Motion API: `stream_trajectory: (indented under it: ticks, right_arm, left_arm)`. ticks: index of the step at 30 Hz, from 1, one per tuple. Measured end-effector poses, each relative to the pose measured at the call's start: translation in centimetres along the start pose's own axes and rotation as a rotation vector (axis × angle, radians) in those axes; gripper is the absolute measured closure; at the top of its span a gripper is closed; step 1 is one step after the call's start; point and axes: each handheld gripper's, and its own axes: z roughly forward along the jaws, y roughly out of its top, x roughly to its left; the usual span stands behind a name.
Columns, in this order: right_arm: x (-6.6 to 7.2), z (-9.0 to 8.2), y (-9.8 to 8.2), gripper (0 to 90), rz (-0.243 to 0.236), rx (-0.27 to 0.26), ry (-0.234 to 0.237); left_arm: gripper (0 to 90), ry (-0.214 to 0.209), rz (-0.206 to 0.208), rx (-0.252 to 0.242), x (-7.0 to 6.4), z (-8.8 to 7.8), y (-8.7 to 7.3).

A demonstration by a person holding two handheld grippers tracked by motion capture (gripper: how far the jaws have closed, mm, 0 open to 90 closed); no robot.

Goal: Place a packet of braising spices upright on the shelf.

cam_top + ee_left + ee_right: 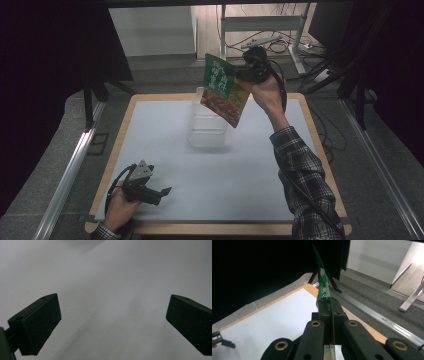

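A flat green and orange food packet (223,89) hangs in the air over the far middle of the table. My right gripper (241,74) is shut on its upper right edge. In the right gripper view the packet (322,287) stands edge-on, clamped between the two black jaws of the right gripper (328,307). Just below and behind the packet stands a clear plastic container (206,129) on the white mat. My left gripper (162,192) rests low on the mat near the front left corner, its jaws wide apart over bare white surface (112,315).
The white mat (250,170) covers a wooden table (320,150) with a narrow rim. Metal rails (75,165) run along both sides. Desk legs and cables (272,45) lie on the floor beyond the far edge. A checked sleeve (305,175) crosses the right side.
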Motion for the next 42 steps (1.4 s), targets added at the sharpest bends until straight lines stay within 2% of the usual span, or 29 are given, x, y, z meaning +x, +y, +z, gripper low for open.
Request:
stream_trajectory:
  ticks: [10, 15, 28, 37, 39, 42]
  right_arm:
    - [-0.2, 2.7, 1.6, 88.9, -0.009, -0.019, -0.004]
    - [-0.6, 4.6, 2.2, 88.9, -0.009, -0.028, -0.004]
    - [-2.1, 8.1, 1.1, 88.9, -0.033, -0.022, -0.019]
    - [-2.6, 9.0, 1.0, 88.9, -0.055, -0.027, -0.013]
    - [-2.8, 9.5, 0.4, 88.9, -0.053, -0.002, -0.013]
    - [-3.2, 9.4, 0.0, 88.8, -0.030, -0.004, 0.004]
  left_arm:
    - [0.0, -0.005, -0.005, -0.005, 0.0, 0.0, 0.0]
    - [0.0, -0.009, -0.004, -0.005, 0.0, 0.0, 0.0]
    - [0.0, -0.015, -0.003, 0.000, 0.1, 0.0, 0.0]
    - [0.0, -0.016, -0.002, 0.001, 0.0, 0.0, 0.0]
    - [0.0, -0.017, -0.004, 0.001, 0.0, 0.0, 0.0]
    - [0.0, -0.017, -0.006, 0.003, 0.0, 0.0, 0.0]
